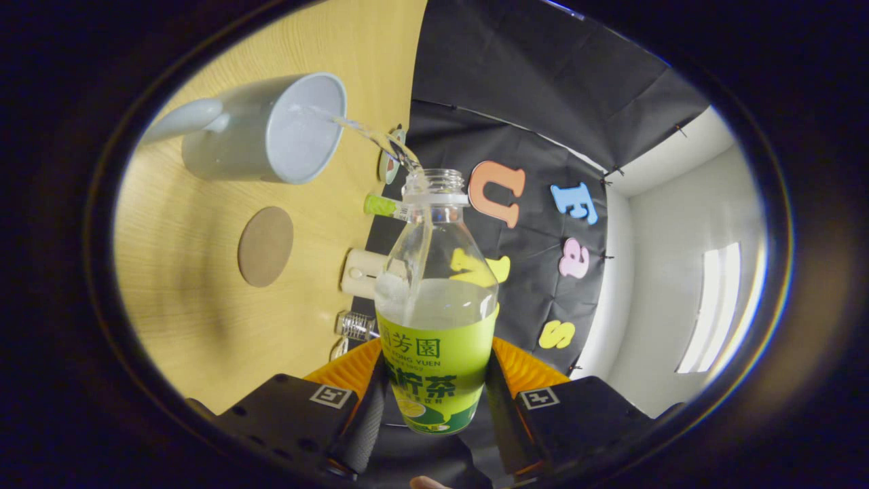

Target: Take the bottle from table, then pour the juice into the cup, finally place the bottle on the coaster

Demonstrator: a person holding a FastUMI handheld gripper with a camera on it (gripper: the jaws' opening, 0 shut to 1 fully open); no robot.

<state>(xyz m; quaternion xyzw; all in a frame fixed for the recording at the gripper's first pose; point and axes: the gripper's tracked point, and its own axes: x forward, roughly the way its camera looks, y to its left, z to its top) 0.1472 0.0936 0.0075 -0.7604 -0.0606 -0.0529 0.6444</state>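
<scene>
- Gripper view: gripper (pixel 434 401) clamped on juice bottle (pixel 436 319), both fingers pressing its label.
- Bottle tipped; stream (pixel 370 136) entering grey mug (pixel 268 129).
- Coaster (pixel 265 246) near the mug.
- Risk: tilt wavers, stream misses rim, wets table (pixel 183 285).

A clear plastic bottle with a green label (pixel 434 299), uncapped and tipped, sends a thin stream of pale juice (pixel 370 134) into a grey ceramic mug (pixel 271 129); a round brown coaster (pixel 265 246) lies flat just beside the mug.
</scene>
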